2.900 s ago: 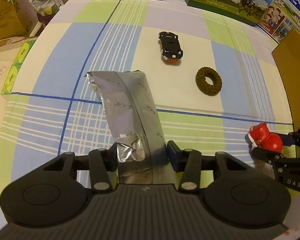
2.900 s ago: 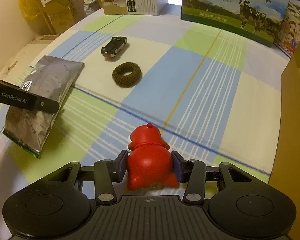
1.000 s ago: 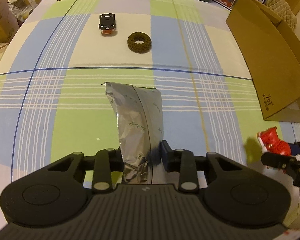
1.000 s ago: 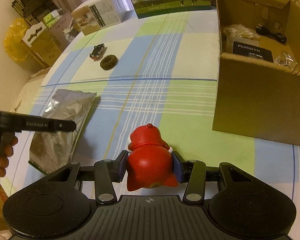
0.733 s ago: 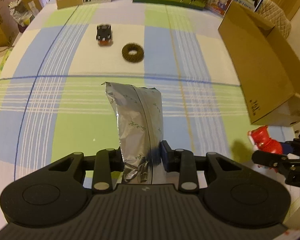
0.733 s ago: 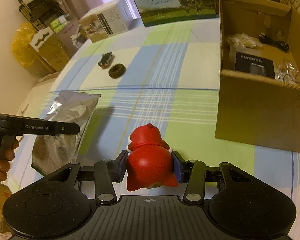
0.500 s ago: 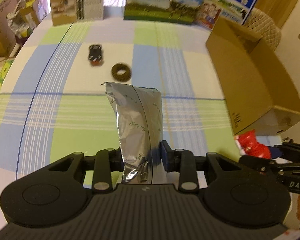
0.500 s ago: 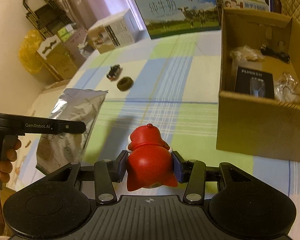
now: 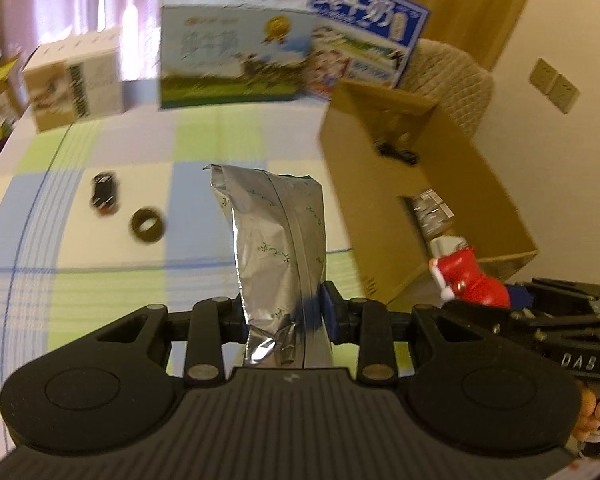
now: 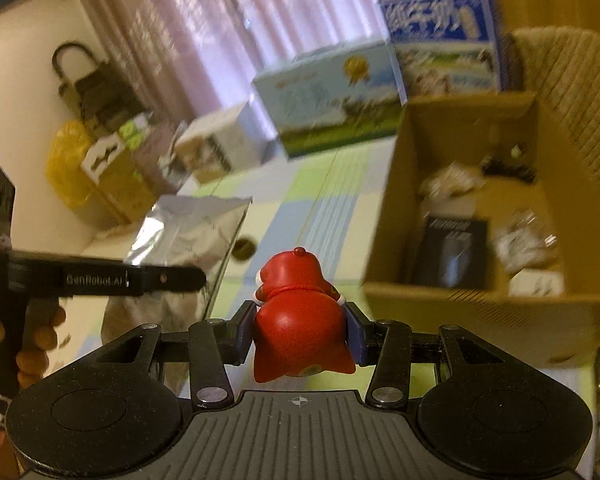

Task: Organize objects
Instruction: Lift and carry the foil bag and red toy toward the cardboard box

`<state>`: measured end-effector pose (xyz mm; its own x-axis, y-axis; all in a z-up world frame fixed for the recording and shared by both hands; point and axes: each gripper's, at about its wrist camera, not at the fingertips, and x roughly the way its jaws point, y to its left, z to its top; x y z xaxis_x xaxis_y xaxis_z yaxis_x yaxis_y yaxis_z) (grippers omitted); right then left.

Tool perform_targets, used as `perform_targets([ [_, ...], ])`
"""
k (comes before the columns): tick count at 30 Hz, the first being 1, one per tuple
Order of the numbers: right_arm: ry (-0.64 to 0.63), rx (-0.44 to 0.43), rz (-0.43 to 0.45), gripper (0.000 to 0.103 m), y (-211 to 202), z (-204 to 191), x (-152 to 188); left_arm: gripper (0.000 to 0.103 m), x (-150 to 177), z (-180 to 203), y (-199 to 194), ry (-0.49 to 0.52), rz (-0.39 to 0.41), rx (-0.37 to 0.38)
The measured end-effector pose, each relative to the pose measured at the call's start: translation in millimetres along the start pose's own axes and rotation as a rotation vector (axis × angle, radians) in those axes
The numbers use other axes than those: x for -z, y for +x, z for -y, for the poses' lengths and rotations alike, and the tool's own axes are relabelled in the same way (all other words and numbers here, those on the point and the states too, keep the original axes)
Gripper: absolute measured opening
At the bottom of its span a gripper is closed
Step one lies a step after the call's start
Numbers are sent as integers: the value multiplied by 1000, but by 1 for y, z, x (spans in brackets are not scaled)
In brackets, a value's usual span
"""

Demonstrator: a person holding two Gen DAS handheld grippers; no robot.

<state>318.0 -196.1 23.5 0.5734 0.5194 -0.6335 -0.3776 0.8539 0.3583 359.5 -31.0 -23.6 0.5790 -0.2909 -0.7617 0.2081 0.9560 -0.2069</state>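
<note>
In our left tool (image 9: 284,316) we grip the silver foil pouch (image 9: 276,236) near its bottom, upright. In our right tool (image 10: 300,334) the red toy figure (image 10: 298,308) sits pinched between the pads. Both have risen well off the checked surface (image 9: 100,280) since a moment ago — the views now tilt up toward the curtains. Ahead and right of both tools the open cardboard box (image 10: 452,312) has come close, its contents visible. Farther off, left of the pouch, the toy car (image 9: 105,194) and brown ring (image 9: 147,226) lie untouched — we judge the drop into the box comes next.
</note>
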Motion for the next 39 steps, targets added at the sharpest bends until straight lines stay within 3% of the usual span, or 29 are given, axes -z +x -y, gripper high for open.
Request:
perform_targets([
  [17, 46, 110, 117, 43, -39, 94, -54, 28, -61, 109, 41, 98, 67, 125],
  [28, 47, 141, 92, 43, -18, 148, -85, 28, -96, 155, 100, 107, 25, 110],
  [39, 17, 169, 31, 43, 30, 186, -112, 28, -127, 167, 165, 109, -40, 48],
])
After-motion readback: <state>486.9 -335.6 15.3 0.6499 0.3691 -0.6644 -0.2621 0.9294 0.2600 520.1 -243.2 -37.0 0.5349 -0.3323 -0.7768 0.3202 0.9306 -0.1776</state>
